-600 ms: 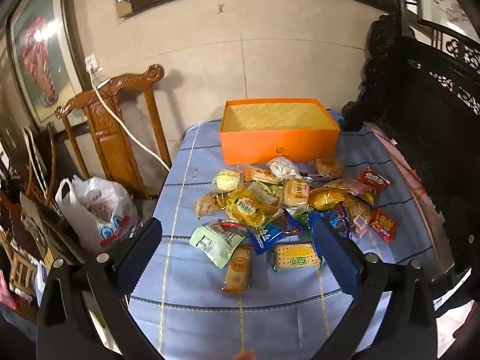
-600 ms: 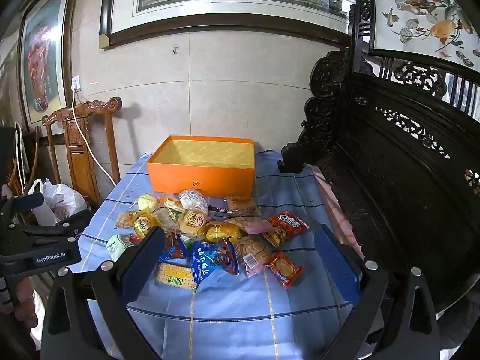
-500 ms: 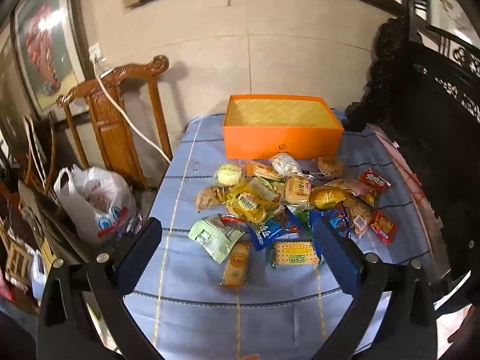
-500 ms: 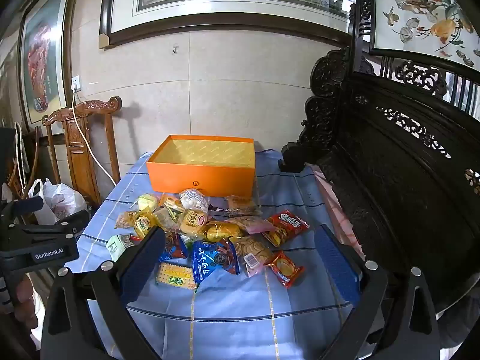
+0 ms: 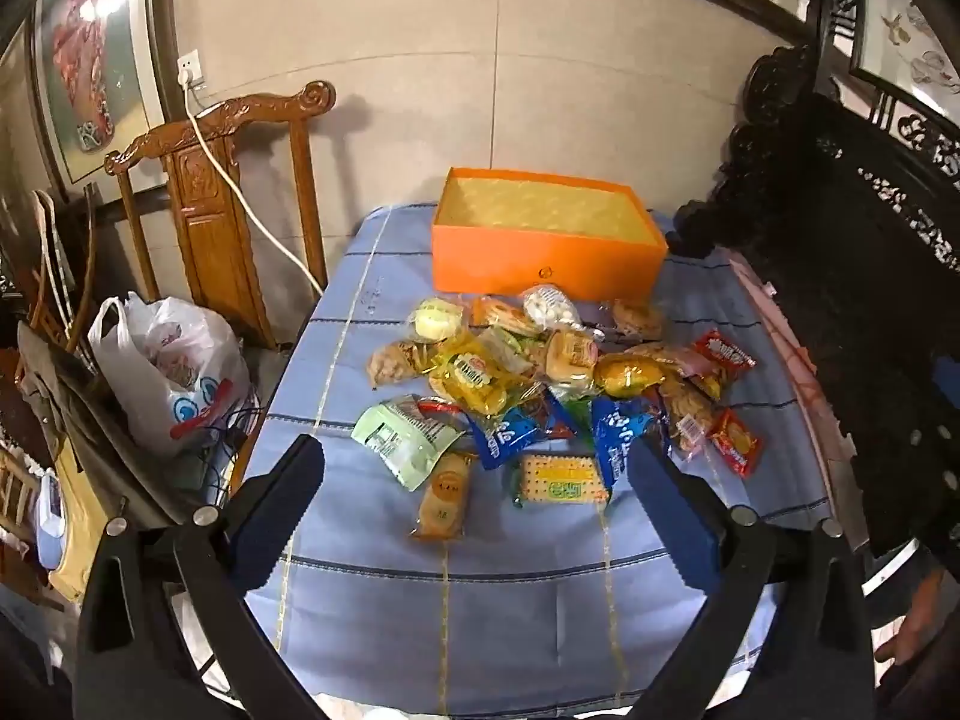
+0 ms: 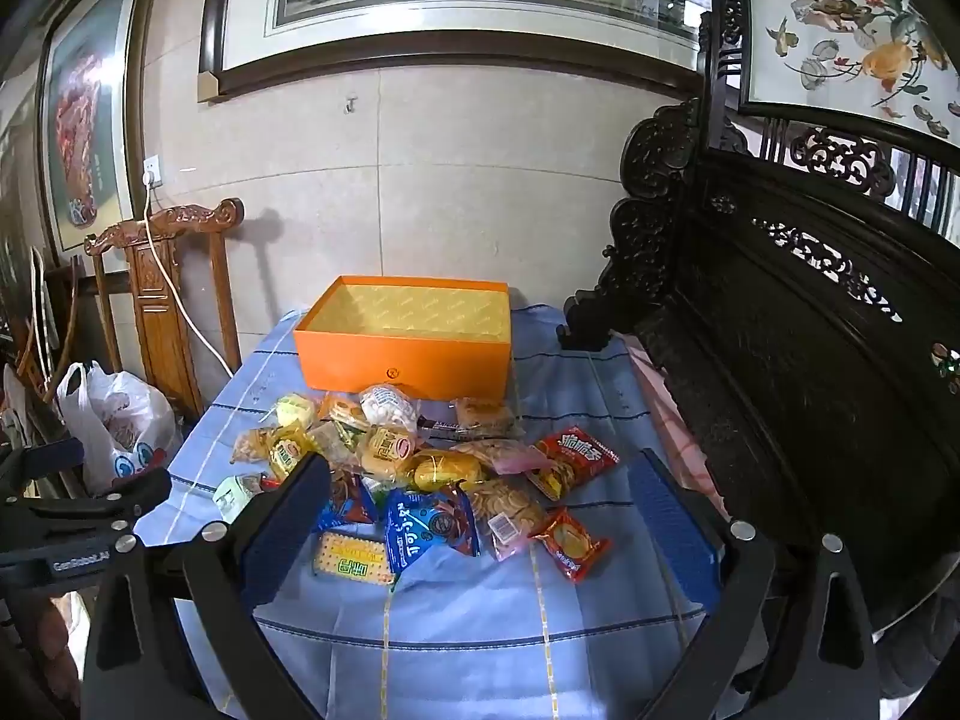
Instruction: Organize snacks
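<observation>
A pile of wrapped snacks (image 5: 540, 384) lies on a blue striped tablecloth (image 5: 480, 588), also seen in the right wrist view (image 6: 420, 468). An open, empty orange box (image 5: 546, 240) stands behind the pile, also in the right wrist view (image 6: 408, 336). My left gripper (image 5: 474, 510) is open and empty, above the table's near edge, in front of a green packet (image 5: 402, 438) and a cracker pack (image 5: 561, 480). My right gripper (image 6: 480, 522) is open and empty, hovering before the pile near a blue packet (image 6: 426, 528).
A carved wooden chair (image 5: 228, 198) with a white cable and a plastic bag (image 5: 168, 372) stand left of the table. A dark carved bench (image 6: 810, 360) borders the right side. The wall is close behind the box.
The left gripper has shifted left and tilted, so the pile and box sit further right in its view. The right gripper has barely moved. Both stay open.
</observation>
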A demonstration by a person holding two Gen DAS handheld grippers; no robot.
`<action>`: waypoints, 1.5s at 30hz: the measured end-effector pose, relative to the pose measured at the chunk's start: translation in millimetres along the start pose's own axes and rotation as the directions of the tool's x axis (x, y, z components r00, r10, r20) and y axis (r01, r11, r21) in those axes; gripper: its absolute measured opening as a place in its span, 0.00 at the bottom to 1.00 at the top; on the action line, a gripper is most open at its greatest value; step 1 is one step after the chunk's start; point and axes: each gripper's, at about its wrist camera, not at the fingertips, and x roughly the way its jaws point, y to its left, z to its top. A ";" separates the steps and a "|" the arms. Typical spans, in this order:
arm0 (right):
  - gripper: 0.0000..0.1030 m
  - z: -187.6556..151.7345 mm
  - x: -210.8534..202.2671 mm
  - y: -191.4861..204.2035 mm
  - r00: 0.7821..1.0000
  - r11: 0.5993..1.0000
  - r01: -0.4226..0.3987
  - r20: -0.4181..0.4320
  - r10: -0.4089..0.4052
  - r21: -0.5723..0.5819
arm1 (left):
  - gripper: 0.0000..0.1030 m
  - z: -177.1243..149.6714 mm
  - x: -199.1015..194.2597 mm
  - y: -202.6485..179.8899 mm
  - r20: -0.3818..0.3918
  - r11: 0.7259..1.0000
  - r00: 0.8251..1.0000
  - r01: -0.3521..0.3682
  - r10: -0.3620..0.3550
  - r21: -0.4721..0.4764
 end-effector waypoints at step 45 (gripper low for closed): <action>0.96 0.0 8.6 8.2 0.999 1.000 -0.010 -0.031 0.009 -0.018 | 0.96 5.2 5.0 12.3 0.016 0.997 0.997 -0.072 0.072 0.004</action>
